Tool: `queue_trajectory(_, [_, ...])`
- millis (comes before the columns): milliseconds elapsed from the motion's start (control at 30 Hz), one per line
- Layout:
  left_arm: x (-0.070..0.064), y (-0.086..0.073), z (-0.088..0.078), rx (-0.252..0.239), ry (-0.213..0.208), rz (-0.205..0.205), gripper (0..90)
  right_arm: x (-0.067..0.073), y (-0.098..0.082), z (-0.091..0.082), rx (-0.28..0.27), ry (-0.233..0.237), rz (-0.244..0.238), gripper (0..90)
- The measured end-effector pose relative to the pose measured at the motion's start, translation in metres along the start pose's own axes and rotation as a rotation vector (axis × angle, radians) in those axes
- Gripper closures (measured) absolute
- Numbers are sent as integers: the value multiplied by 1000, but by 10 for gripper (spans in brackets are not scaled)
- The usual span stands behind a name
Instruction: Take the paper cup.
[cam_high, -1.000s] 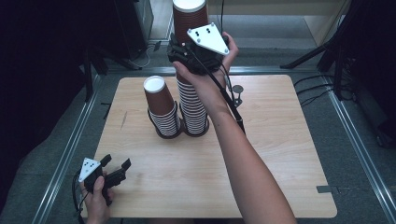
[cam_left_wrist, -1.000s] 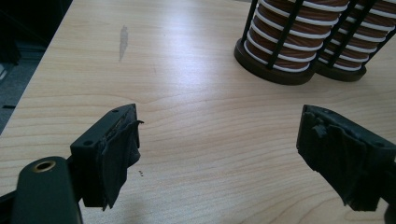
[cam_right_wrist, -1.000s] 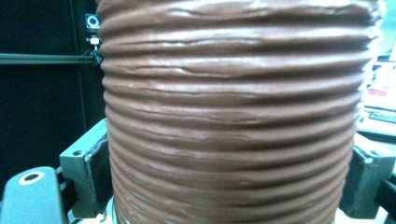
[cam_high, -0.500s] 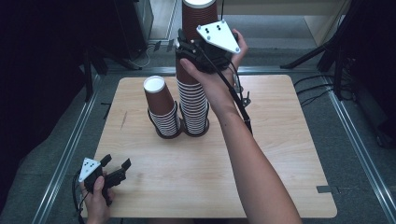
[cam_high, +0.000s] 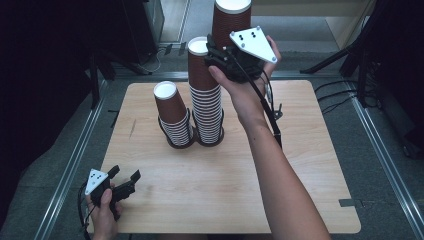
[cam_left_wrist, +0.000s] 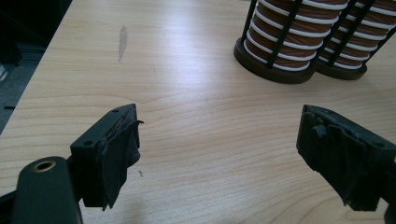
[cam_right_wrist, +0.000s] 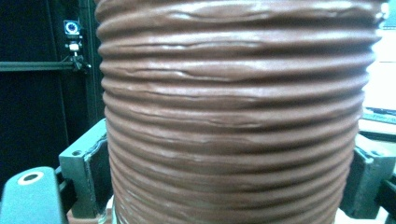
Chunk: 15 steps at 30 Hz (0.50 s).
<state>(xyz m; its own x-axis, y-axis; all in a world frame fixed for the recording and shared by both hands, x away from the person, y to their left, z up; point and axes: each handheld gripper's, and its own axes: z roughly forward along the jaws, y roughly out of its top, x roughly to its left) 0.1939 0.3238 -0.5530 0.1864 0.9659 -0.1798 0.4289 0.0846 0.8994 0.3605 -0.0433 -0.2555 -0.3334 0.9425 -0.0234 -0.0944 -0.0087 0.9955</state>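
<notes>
**Above the far table edge: lifted cups could slip or clip the stack**

Right gripper pinches a ribbed brown cup bundle high above the tall stack. Risk, as I judge it: nested cups sliding free below the pads, or the bundle knocking the tall stack or the short stack if it swings low. Cups: brown, ridged, white-rimmed, tightly nested. Left gripper rests spread and empty at the near left of the table.

A lab: bare wooden table, metal floor rails, cables.
</notes>
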Motion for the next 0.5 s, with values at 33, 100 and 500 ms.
queue_trajectory(33, [0, 0, 0, 0, 0, -1, 131, -2, -1, -1, 1, -3, -1, 112])
queue_trajectory(100, [0, 0, 0, 0, 0, -3, 131, -6, -3, -3, 5, -10, -1, 112])
queue_trajectory(500, [-1, 0, 0, 3, 2, 4, 132, -25, -14, -13, 15, -25, 5, 112])
